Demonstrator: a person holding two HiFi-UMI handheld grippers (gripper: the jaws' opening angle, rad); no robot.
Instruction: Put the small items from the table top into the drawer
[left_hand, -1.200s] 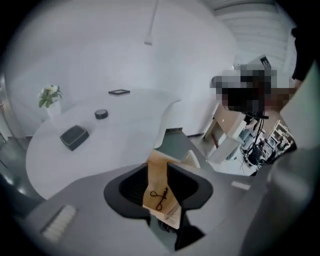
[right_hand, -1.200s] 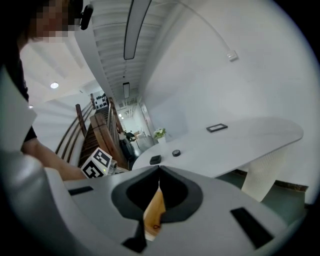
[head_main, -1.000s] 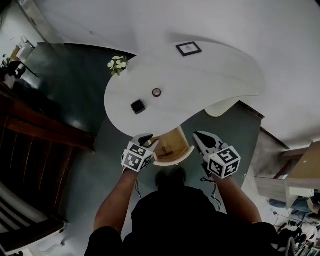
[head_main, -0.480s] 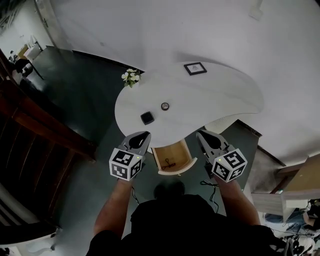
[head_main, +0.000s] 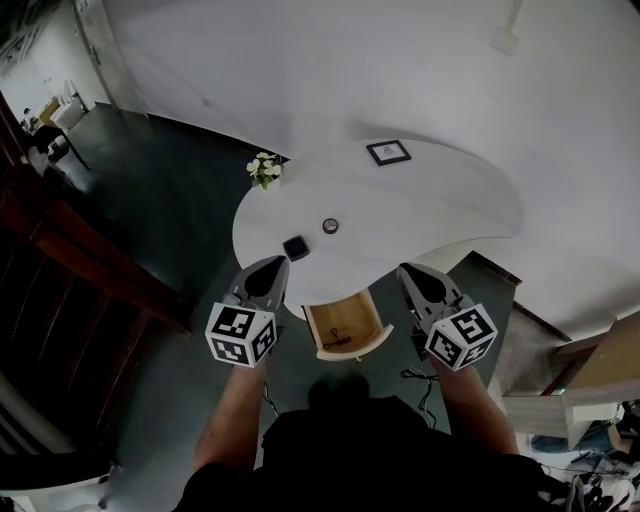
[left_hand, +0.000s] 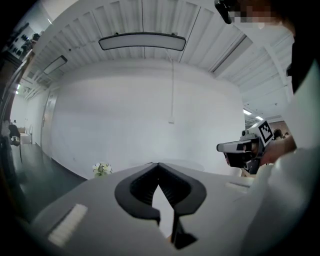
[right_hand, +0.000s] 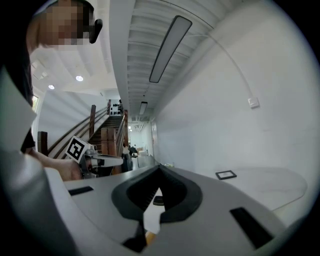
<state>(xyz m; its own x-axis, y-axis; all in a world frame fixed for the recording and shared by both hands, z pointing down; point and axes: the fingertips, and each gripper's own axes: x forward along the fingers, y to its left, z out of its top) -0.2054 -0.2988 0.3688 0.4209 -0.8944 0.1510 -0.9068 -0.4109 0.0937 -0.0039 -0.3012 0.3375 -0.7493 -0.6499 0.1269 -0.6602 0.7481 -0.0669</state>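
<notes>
Since the earlier frame both my claws have risen and the table (head_main: 440, 210) looks smaller below. My left gripper (head_main: 268, 265) has just been closing; its jaws now meet on nothing. My right gripper (head_main: 410, 272) is likewise closed and empty. The black square item (head_main: 296, 247) and the round item (head_main: 330, 225) lie on the table top. A dark item (head_main: 340, 337) lies in the open drawer (head_main: 372, 318). The picture frame (head_main: 388, 152) is too small to read (my cubes show only square markers).

My table (head_main: 430, 205) has a smooth, matt white top; the drawer (head_main: 350, 310), at lower centre, is pale bare wood inside.
</notes>
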